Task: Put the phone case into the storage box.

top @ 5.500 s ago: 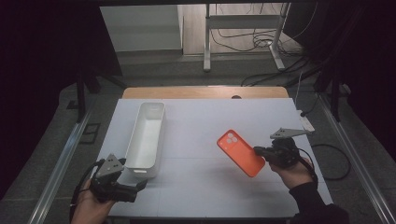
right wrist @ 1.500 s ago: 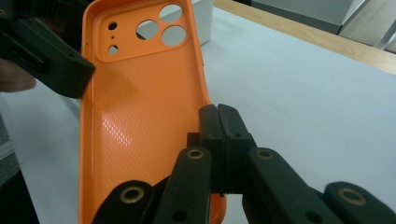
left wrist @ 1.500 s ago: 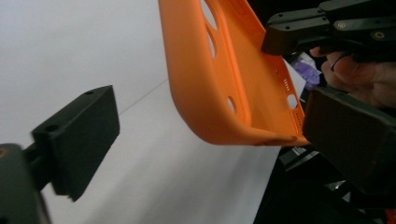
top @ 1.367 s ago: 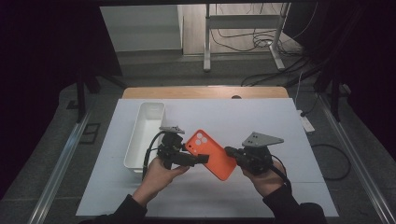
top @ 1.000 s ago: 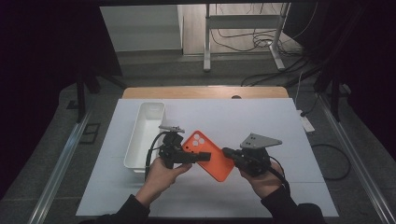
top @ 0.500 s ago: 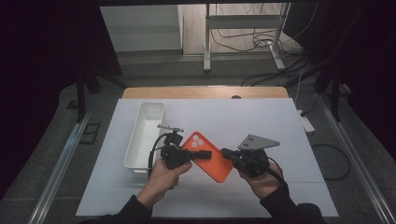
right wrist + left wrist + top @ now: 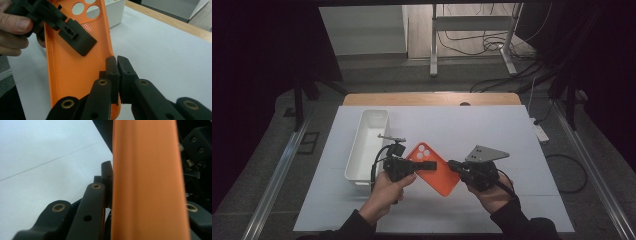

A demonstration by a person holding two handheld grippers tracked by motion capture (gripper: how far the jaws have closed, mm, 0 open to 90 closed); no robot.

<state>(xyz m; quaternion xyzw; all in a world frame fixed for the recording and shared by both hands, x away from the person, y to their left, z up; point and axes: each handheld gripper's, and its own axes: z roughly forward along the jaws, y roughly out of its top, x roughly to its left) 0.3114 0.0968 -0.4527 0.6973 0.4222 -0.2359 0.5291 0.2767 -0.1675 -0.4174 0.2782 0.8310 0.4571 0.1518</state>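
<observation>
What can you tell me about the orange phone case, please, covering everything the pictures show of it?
The orange phone case is an empty shell that looks like soft matte plastic or silicone, with round camera cutouts at one end and a finely dotted inner face. It is held between the two grippers above the white table, lying diagonally in the high view. The left gripper, whose jaws have just been closing, clamps the edge near the cutouts; the right gripper is shut on the opposite long edge.

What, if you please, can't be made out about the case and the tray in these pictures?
- Left gripper view: the orange case sits close and blurred; its ends run off the top and bottom edges.
- Right gripper view: the case's lower end is behind the right gripper.
- High view: the left gripper covers part of the case; the tray interior is too small.
</observation>
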